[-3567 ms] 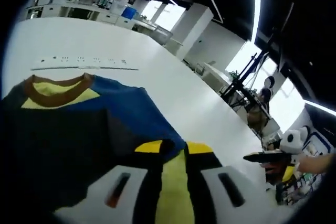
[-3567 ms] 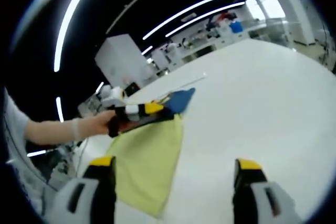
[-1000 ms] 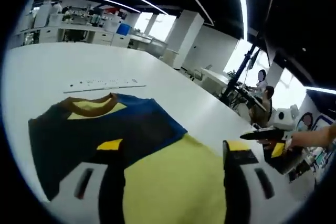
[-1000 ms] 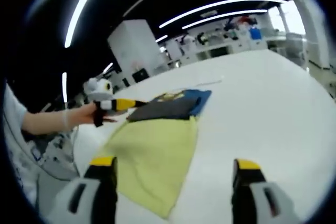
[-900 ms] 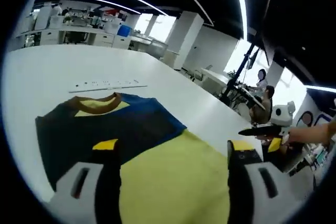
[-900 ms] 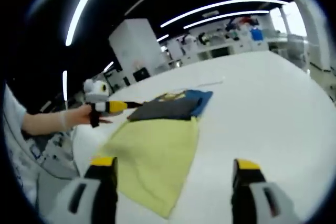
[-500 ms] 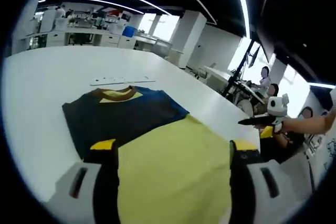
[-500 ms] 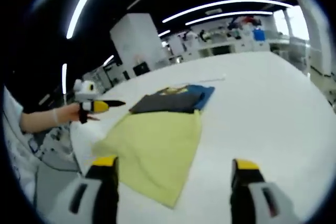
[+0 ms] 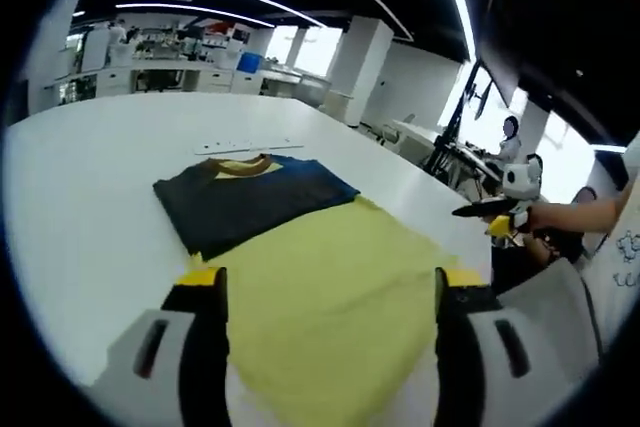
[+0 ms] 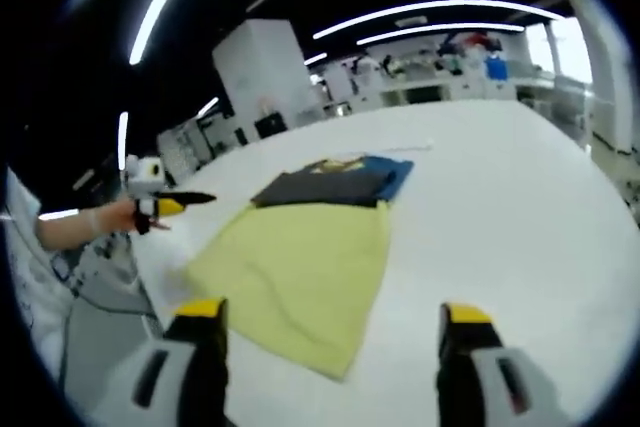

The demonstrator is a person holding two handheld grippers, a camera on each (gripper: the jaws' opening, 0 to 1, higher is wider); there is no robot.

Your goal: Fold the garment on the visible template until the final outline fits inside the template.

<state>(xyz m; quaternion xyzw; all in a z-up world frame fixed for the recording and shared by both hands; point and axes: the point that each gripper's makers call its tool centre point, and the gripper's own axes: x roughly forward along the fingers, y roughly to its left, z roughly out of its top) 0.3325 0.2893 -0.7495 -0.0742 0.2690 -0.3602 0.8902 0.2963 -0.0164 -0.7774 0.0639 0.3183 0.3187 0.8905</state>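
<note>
Left gripper [image 9: 325, 292] spread, empty; right gripper [image 10: 330, 325] spread, empty. Folded T-shirt [image 9: 300, 247] flat on white table [image 9: 90, 197], collar [image 9: 240, 163] toward 12 o'clock.

We hold the left gripper [image 9: 325, 292] and the right gripper [image 10: 330, 327] raised side by side, well apart, jaws spread wide with nothing between them.
</note>
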